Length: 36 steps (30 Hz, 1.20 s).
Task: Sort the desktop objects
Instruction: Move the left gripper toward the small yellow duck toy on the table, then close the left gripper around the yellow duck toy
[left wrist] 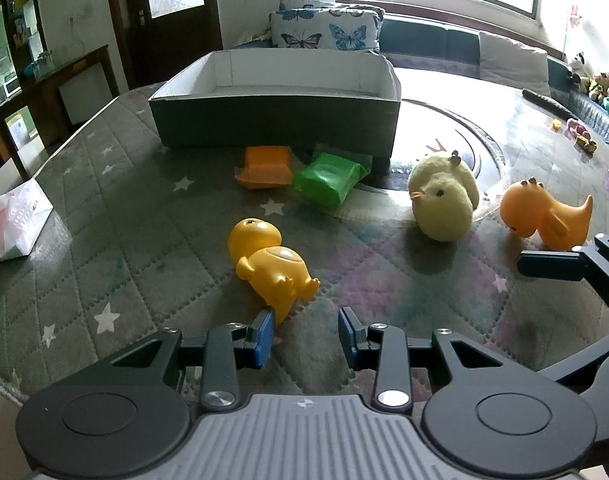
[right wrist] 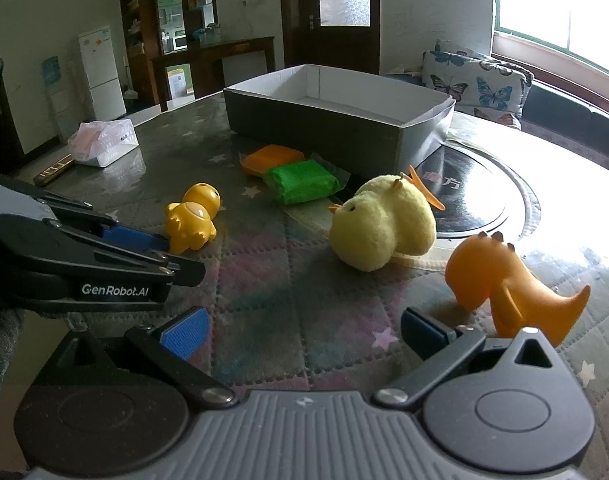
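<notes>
Toy nearest your left fingers: yellow figure [left wrist: 270,266] lies on its back on the quilted mat [left wrist: 124,216], feet toward you, head pointing away and a little left.
Left gripper [left wrist: 306,332]: your fingers stand moderately apart with nothing between them; the left blue pad [left wrist: 263,334] sits right at the figure's feet, touching or nearly so, I cannot tell which.
Long axis: it runs roughly along your fingers' reach, slanted so the body lies ahead and left of the gap's centre; I judge you need to shift left before closing.
Right gripper [right wrist: 304,332]: your fingers are spread wide and empty; the orange dinosaur [right wrist: 504,284] stands upright just ahead and to the right of the right pad [right wrist: 426,330].
Nearer hand: left for the figure, right for the dinosaur.
Between the two: plush chick [left wrist: 444,200] sits farther ahead, apart from both grippers.
Destination: open box [left wrist: 276,128] lies well ahead of both, with the orange packet [left wrist: 264,166] and green packet [left wrist: 328,182] against its near wall.
</notes>
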Each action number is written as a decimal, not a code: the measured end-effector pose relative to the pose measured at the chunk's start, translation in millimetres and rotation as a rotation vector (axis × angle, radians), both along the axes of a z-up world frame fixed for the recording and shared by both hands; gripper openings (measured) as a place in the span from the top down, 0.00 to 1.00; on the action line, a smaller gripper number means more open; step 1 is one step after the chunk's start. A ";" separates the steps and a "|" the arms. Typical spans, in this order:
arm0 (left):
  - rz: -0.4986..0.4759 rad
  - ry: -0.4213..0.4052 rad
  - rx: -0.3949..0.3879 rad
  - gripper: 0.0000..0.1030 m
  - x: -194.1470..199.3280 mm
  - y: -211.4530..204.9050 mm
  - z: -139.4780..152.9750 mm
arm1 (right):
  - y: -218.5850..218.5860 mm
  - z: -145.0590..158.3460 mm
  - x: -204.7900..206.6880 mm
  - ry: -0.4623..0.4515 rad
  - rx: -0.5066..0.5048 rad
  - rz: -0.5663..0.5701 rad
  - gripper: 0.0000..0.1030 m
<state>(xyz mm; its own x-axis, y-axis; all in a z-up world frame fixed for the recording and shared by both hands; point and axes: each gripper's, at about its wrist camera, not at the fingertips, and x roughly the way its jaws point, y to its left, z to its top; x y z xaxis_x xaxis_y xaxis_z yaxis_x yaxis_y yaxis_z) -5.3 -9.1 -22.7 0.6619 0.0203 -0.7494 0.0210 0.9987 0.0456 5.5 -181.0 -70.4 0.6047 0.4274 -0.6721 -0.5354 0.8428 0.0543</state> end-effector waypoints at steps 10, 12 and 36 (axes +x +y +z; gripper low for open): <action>0.000 -0.002 -0.013 0.63 3.6 2.8 4.6 | 4.6 1.8 6.2 0.000 0.010 0.023 0.00; -0.002 -0.003 -0.016 0.63 4.0 3.3 5.9 | 5.9 2.6 7.3 -0.001 0.012 0.028 0.00; 0.027 -0.069 -0.149 0.63 5.3 39.9 41.6 | 23.3 12.8 14.9 -0.025 0.048 0.100 0.00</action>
<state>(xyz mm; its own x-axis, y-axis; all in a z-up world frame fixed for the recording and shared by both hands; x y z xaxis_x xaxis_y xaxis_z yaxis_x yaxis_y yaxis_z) -0.1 30.8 18.9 0.7122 -0.0690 -0.6985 -0.0039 0.9948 -0.1022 20.5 -157.7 -57.6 0.5736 0.5176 -0.6349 -0.6181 0.7821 0.0791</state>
